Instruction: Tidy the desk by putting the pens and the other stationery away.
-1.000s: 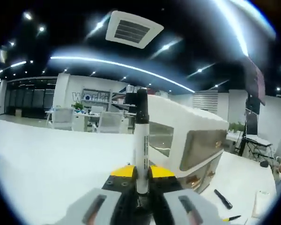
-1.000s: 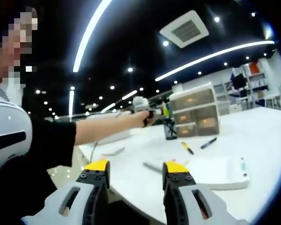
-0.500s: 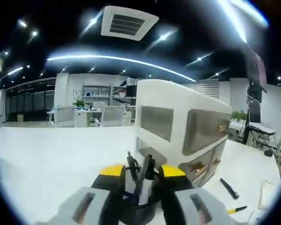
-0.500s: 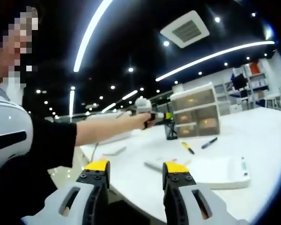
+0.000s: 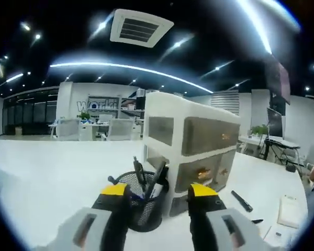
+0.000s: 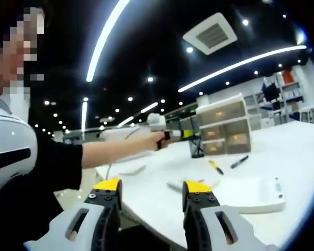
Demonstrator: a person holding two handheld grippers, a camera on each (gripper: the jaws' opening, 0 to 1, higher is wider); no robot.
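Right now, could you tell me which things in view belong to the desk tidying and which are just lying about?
Part of the job:
mesh pen cup, already holding pens
black marker loose on the desk
yellow pen loose on the desk
drawer unit behind the cup
left gripper, open by the cup

Just lying about:
notepad
white tray

This is a large open-plan office. A dark ceiling carries long white strip lights (image 5: 131, 70), small round spotlights and a square white air-conditioning vent (image 5: 141, 27). Beyond the broad white desk (image 5: 47, 178), white chairs and tables (image 5: 102, 129) stand before a wall with lettering, and shelving (image 6: 282, 91) lines the far side in the right gripper view. A white plastic drawer unit (image 5: 193, 146) and a black mesh pen cup (image 5: 141, 201) sit on the desk.
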